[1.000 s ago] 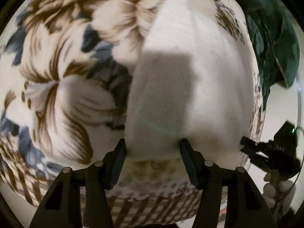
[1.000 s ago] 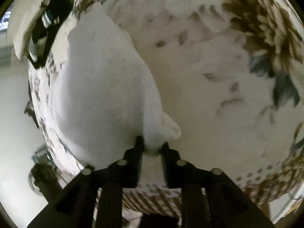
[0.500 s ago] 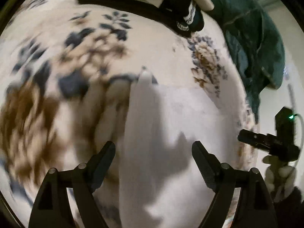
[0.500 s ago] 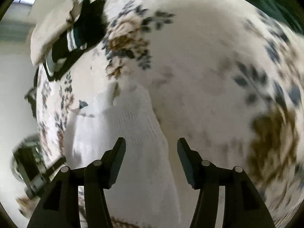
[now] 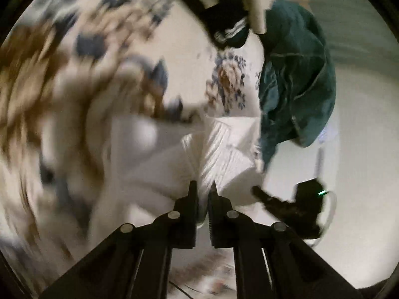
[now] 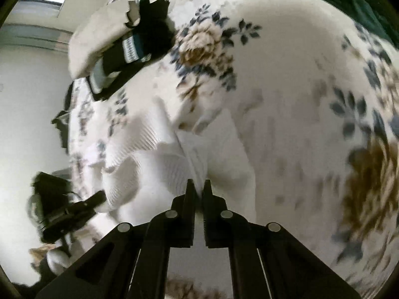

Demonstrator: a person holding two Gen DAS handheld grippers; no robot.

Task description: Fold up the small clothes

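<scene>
A white ribbed garment (image 5: 224, 149) lies bunched on a floral blanket (image 5: 229, 79). In the left wrist view my left gripper (image 5: 203, 186) is shut on a raised fold of its near edge. The right gripper (image 5: 256, 189) shows low on the right, its tip at the same garment. In the right wrist view my right gripper (image 6: 198, 185) is shut on a ridge of the white garment (image 6: 162, 172), which is lifted off the blanket (image 6: 286, 74). The left gripper (image 6: 99, 195) appears at the garment's left edge.
Dark folded clothes with striped bands (image 6: 134, 47) sit stacked at the far side under a cream piece (image 6: 99, 32). A dark green garment (image 5: 299, 87) hangs over the blanket's right edge. Pale floor (image 5: 361, 174) lies beyond the bed.
Both grippers opened wide, pulled back along the white garment, then closed on its cloth. The garment went from lying flat to being pinched up into ridges.
</scene>
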